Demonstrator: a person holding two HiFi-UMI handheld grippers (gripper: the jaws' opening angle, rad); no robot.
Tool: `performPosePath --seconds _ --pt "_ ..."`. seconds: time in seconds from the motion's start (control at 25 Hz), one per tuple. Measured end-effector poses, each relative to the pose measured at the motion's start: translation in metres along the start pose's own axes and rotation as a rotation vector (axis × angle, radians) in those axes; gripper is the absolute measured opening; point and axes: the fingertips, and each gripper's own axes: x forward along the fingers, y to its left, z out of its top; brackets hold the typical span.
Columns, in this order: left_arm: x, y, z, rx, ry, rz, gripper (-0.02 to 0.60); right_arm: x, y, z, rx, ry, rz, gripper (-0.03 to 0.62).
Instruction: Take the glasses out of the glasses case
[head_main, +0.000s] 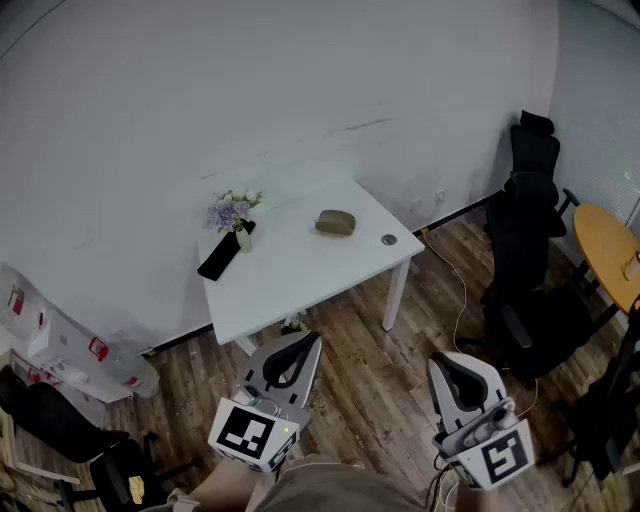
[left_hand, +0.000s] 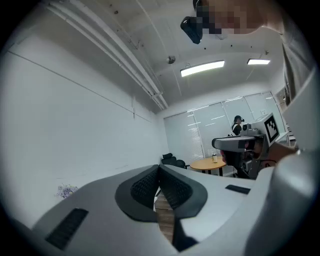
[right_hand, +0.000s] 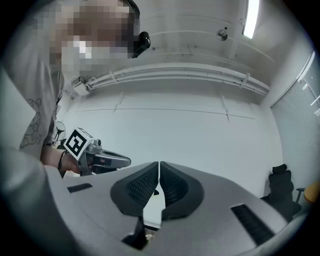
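A brown glasses case (head_main: 336, 222) lies shut on the white table (head_main: 290, 275) by the wall, well ahead of both grippers. My left gripper (head_main: 308, 341) hovers over the wooden floor just short of the table's near edge, jaws together with nothing in them. My right gripper (head_main: 444, 363) hangs further right over the floor, also shut and empty. The left gripper view shows its own closed jaws (left_hand: 159, 169) and the right gripper (left_hand: 245, 143) beside it. In the right gripper view its closed jaws (right_hand: 159, 164) point at the wall, with the left gripper (right_hand: 100, 159) at the left.
On the table stand a small vase of flowers (head_main: 236, 215), a black phone (head_main: 218, 257) and a small round object (head_main: 389, 239). Black office chairs (head_main: 530, 230) and a round wooden table (head_main: 610, 250) fill the right side. A cable (head_main: 461, 292) trails across the floor.
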Motion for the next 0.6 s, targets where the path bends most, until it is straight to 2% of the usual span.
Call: performPosePath --seconds 0.2,0.6 --pt "0.006 0.001 0.0 0.007 0.004 -0.005 0.017 0.001 -0.006 0.003 0.032 -0.04 -0.002 0.037" --pt "0.018 0.012 -0.009 0.002 0.013 0.009 0.017 0.019 -0.014 -0.014 0.043 -0.023 0.029 0.037"
